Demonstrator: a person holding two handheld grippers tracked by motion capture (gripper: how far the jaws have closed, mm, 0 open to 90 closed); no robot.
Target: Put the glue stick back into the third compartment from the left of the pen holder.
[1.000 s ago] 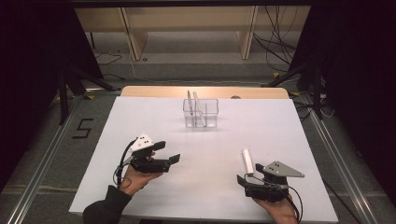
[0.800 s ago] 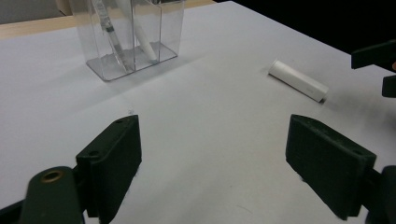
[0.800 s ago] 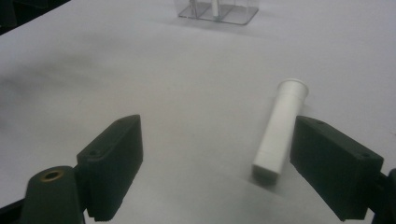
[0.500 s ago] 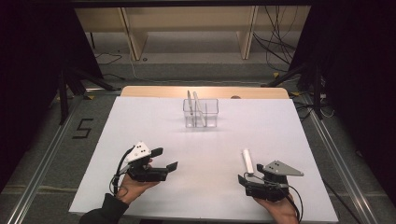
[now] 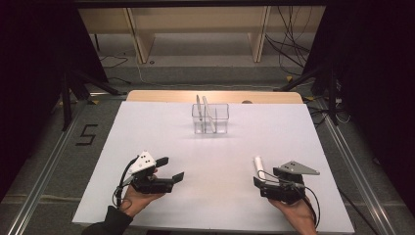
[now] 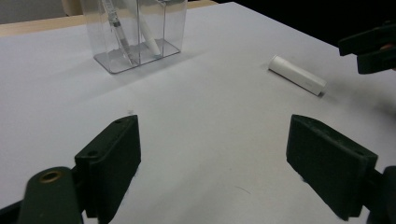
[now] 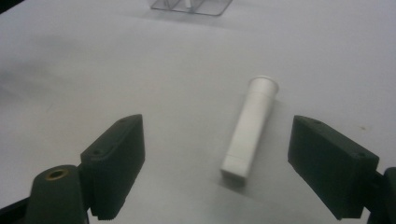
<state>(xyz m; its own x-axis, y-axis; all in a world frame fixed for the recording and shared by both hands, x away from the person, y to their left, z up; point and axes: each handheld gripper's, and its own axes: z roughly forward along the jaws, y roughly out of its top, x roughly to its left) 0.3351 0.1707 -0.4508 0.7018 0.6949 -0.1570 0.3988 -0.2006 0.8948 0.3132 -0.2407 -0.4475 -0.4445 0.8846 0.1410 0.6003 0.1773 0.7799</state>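
At the near right of the white table [image 5: 215,147], the right gripper [image 5: 265,187] rests low in the person's right hand [image 5: 293,210], its jaws spread wide and holding nothing. Just beyond them lies a white tube [image 5: 259,166], flat on the table, its flared end pointing away toward the far side and its squared end nearest the gripper. In the right gripper view the tube [image 7: 251,126] sits between the lines of the two jaws but a little to the right of centre and ahead of them, touching neither.

The step in hand looks like picking up that tube. To do it well, the gripper should slide forward and slightly right so the tube's middle lies between the pads, then close across its narrow width rather than along its length; a round tube is likely to roll if only one jaw nudges it.

At the near left, the left gripper [image 5: 170,169] is held in the left hand [image 5: 139,198], angled toward the right, jaws also spread and empty.

Farther off, near the far edge of the table, stands a clear plastic holder [image 5: 210,119] with dividers and a few thin sticks leaning in it, well apart from both grippers.
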